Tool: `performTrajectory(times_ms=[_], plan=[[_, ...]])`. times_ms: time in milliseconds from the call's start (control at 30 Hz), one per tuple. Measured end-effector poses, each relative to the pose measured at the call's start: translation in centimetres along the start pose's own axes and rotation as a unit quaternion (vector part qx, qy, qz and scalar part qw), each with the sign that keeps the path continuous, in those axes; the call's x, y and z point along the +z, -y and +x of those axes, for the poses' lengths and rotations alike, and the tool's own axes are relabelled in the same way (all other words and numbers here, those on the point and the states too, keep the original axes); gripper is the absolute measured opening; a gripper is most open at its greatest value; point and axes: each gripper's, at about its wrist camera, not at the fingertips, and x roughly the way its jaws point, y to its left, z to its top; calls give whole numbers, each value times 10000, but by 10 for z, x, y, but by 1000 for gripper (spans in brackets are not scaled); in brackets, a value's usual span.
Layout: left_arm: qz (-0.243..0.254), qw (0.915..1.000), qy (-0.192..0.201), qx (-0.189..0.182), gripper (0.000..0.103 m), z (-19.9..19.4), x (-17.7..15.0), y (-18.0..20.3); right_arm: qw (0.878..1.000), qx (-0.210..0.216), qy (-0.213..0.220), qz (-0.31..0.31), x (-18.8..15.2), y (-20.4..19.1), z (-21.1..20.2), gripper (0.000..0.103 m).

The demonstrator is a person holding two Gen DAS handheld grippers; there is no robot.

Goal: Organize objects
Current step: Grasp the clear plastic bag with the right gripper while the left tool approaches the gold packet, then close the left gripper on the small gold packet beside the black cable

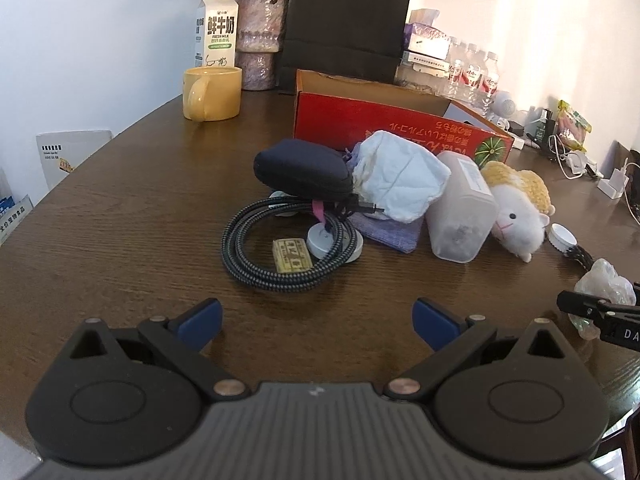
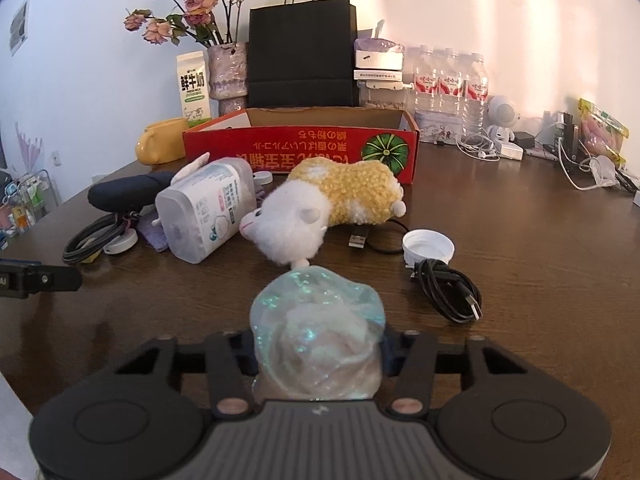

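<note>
My right gripper is shut on a clear, shimmery plastic bag with something pale inside, just above the brown table. Beyond it lie a white and yellow plush hamster, a translucent container on its side and an open red cardboard box. My left gripper stands open and holds nothing, its blue pads wide apart over bare table. In front of it lies a coiled braided cable around a small yellow packet, with a dark pouch behind.
A white crumpled bundle rests on a purple cloth. A white cap and black cable lie right of the bag. Yellow mug, milk carton, vase, black paper bag and water bottles line the back.
</note>
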Motion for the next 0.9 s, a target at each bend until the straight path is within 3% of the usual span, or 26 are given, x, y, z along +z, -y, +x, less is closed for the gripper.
performTrajectory(times_ms=[500, 900], plan=[[30, 9999, 110, 98, 103, 12, 28, -2, 9991, 94, 376, -181, 29, -1, 8, 47], [240, 9993, -115, 259, 103, 38, 42, -9, 9984, 139, 496, -213, 43, -3, 22, 47]])
